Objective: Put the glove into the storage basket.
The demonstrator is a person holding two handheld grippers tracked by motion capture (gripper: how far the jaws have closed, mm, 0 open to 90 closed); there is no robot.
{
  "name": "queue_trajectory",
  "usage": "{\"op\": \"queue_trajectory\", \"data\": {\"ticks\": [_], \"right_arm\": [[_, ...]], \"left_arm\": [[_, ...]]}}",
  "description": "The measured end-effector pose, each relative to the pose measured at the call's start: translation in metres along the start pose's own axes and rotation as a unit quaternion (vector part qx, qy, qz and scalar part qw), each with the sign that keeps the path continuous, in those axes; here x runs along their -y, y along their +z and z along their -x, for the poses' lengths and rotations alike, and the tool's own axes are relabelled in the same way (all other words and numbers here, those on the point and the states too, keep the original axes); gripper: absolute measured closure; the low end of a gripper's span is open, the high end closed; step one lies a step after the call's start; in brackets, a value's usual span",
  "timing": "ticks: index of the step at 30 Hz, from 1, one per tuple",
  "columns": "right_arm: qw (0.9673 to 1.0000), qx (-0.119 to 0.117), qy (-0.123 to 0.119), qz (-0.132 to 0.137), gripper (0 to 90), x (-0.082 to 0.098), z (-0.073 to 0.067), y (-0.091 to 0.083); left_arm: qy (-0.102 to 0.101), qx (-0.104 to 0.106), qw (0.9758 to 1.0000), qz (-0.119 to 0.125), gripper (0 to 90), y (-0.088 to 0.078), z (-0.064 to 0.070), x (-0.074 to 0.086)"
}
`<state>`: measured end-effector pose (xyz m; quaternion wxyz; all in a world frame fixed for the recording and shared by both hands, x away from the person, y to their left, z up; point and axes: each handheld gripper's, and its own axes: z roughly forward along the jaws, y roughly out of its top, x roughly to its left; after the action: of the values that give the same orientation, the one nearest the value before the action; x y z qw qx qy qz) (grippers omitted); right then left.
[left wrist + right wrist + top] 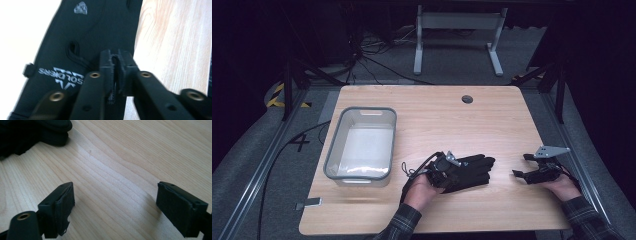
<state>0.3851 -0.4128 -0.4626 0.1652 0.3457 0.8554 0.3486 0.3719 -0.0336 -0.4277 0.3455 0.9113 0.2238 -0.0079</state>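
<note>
A black glove [472,170] lies flat on the wooden worktop [437,115], a little toward 5 o'clock from the worktop's middle, its fingers pointing to 3 o'clock. The left claw [451,172] sits over the cuff end of the glove, held by the person's left hand [424,187], which comes in from 6 o'clock in a plaid sleeve [402,225]. In the left gripper view the jaws stand almost together, with only a narrow slit between the pads and a thin fold of the glove's fabric [113,82] caught in it; the glove [82,40] spreads out toward 11 o'clock, showing a pale printed logo [61,76].

The right claw [532,167] rests low near the worktop at 4 o'clock, apart from the glove's fingertips, in the person's right hand [562,186]. Its jaws are spread wide with bare wood between them; in the right gripper view the glove's fingertips [42,132] lie at 11 o'clock, well ahead of the pads [63,202].

A grey plastic tub [362,145] stands at 9 o'clock on the worktop, well apart from the glove.
</note>
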Motion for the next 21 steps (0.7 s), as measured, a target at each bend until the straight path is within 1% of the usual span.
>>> {"op": "queue_trajectory", "data": {"ticks": [1, 2, 3, 4, 6, 8, 9, 10, 11, 12, 13, 14, 15, 16, 18, 19, 21], "right_arm": [[1.0000, 0.000, 0.000, 0.000, 15.7, 0.000, 0.000, 0.000], [1.0000, -0.001, 0.002, -0.001, 15.7, 0.000, 0.000, 0.000], [1.0000, -0.002, 0.002, -0.001, 15.7, 0.000, 0.001, 0.000], [1.0000, -0.004, 0.004, -0.002, 15.7, 0.000, 0.001, 0.000], [1.0000, -0.004, 0.004, -0.002, 15.7, 0.000, 0.001, 0.000], [1.0000, -0.005, 0.005, -0.002, 15.6, 0.000, 0.001, 0.000], [1.0000, -0.005, 0.005, -0.002, 15.6, 0.000, 0.001, 0.000], [1.0000, -0.005, 0.005, -0.002, 15.6, 0.000, 0.001, 0.000], [1.0000, -0.005, 0.005, -0.002, 15.6, 0.000, 0.001, 0.000], [1.0000, -0.005, 0.006, -0.002, 15.6, 0.000, 0.001, 0.000], [1.0000, -0.005, 0.006, -0.002, 15.6, 0.000, 0.001, 0.000], [1.0000, -0.005, 0.005, -0.002, 15.6, 0.000, 0.001, 0.000], [1.0000, -0.005, 0.006, -0.002, 15.6, 0.000, 0.001, 0.000], [1.0000, -0.005, 0.006, -0.002, 15.6, 0.000, 0.001, 0.000], [1.0000, -0.005, 0.006, -0.002, 15.6, 0.000, 0.001, 0.000], [1.0000, -0.005, 0.006, -0.002, 15.6, 0.000, 0.001, 0.000], [1.0000, -0.005, 0.006, -0.002, 15.6, 0.000, 0.001, 0.000]], "left_arm": [[0.003, -0.001, 1.0000, 0.001, 72.8, -0.002, 0.000, -0.002], [0.009, -0.004, 0.9999, 0.006, 68.6, -0.003, -0.002, -0.005], [0.010, -0.007, 0.9999, 0.012, 59.7, -0.004, -0.003, -0.008], [0.015, -0.007, 0.9997, 0.017, 54.3, -0.005, -0.004, -0.011], [0.028, -0.008, 0.9995, 0.013, 45.1, -0.004, -0.007, -0.015], [0.039, -0.009, 0.9991, 0.013, 37.6, 0.000, -0.011, -0.019], [0.043, -0.007, 0.9990, 0.010, 34.3, 0.001, -0.013, -0.020], [0.049, -0.004, 0.9988, 0.006, 28.9, 0.004, -0.015, -0.022], [0.050, -0.002, 0.9988, 0.003, 24.3, 0.006, -0.016, -0.023], [0.055, -0.003, 0.9985, 0.000, 22.5, 0.009, -0.018, -0.024], [0.055, -0.003, 0.9985, 0.000, 19.5, 0.009, -0.018, -0.024], [0.056, -0.003, 0.9984, -0.003, 19.5, 0.011, -0.020, -0.026], [0.060, -0.004, 0.9982, -0.005, 16.8, 0.014, -0.022, -0.027], [0.059, -0.003, 0.9982, -0.007, 16.0, 0.015, -0.023, -0.028], [0.066, -0.001, 0.9977, -0.015, 15.0, 0.021, -0.025, -0.030], [0.066, -0.002, 0.9977, -0.018, 14.4, 0.024, -0.024, -0.031], [0.072, 0.000, 0.9970, -0.026, 13.6, 0.029, -0.025, -0.032]]}}
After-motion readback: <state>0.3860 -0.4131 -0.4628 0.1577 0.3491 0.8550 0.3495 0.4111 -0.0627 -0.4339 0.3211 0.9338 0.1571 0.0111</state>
